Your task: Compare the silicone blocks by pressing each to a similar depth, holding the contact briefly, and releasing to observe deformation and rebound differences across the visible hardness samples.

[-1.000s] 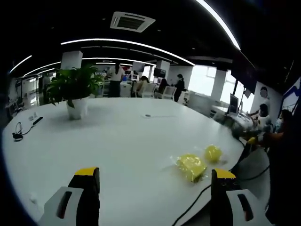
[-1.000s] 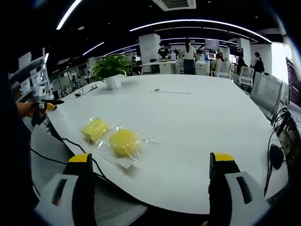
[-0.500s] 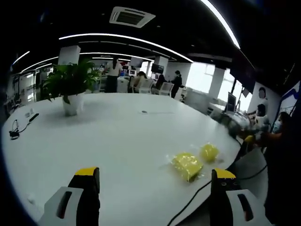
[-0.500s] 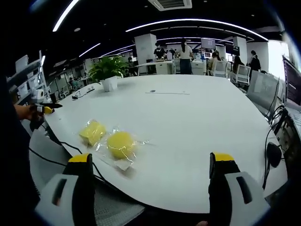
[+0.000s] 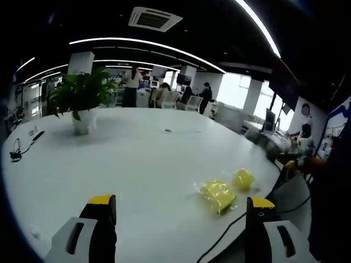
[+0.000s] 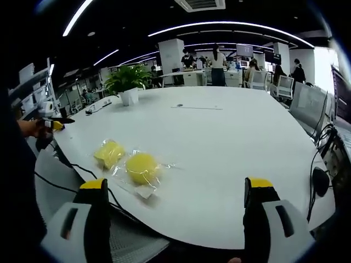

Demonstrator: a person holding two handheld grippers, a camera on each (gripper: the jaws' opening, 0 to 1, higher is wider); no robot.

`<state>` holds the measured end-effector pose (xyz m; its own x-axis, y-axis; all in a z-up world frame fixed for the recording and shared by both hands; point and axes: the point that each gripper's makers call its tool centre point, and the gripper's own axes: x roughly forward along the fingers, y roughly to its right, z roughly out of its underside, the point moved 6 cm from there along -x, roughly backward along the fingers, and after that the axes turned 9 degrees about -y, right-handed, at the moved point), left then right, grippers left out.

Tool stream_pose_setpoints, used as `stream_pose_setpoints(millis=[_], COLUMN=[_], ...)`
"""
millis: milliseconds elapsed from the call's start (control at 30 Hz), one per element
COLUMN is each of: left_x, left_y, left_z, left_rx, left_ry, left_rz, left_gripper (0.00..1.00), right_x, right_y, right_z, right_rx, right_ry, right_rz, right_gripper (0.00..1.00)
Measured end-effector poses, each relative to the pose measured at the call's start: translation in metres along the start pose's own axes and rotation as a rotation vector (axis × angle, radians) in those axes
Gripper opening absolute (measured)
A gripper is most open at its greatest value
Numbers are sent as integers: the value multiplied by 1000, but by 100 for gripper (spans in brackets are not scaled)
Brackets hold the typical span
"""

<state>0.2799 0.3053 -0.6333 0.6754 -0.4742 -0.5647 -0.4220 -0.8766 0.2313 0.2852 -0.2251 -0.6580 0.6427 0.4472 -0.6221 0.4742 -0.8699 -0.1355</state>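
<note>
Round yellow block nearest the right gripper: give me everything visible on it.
The round yellow block is a smooth, domed, matte yellow piece that looks soft. It sits inside a clear plastic bag whose crinkled edges spread flat around it. It lies on the white table near the edge, apart from both grippers. A squarer yellow block, also bagged, lies just beside it; whether their bags touch is unclear. In the left gripper view the round one shows smaller, beyond its neighbour. It appears undeformed.

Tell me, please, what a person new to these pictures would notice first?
Two bright yellow silicone samples in clear bags: a round one and a squarer one beside it, near the edge of a large white table. A potted plant stands at the far side. The right gripper is open, above the table's near edge.
</note>
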Motion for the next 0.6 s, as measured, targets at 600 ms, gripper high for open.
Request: stream_pose_setpoints(millis=[600], left_x=[21], left_y=[11], left_z=[-9], left_rx=[-55], left_ry=[-66], left_rz=[43], left_gripper=[100], right_x=[10], right_y=[-6], right_z=[-3], right_rx=[8], right_ry=[12], right_rz=[-20], right_gripper=[97])
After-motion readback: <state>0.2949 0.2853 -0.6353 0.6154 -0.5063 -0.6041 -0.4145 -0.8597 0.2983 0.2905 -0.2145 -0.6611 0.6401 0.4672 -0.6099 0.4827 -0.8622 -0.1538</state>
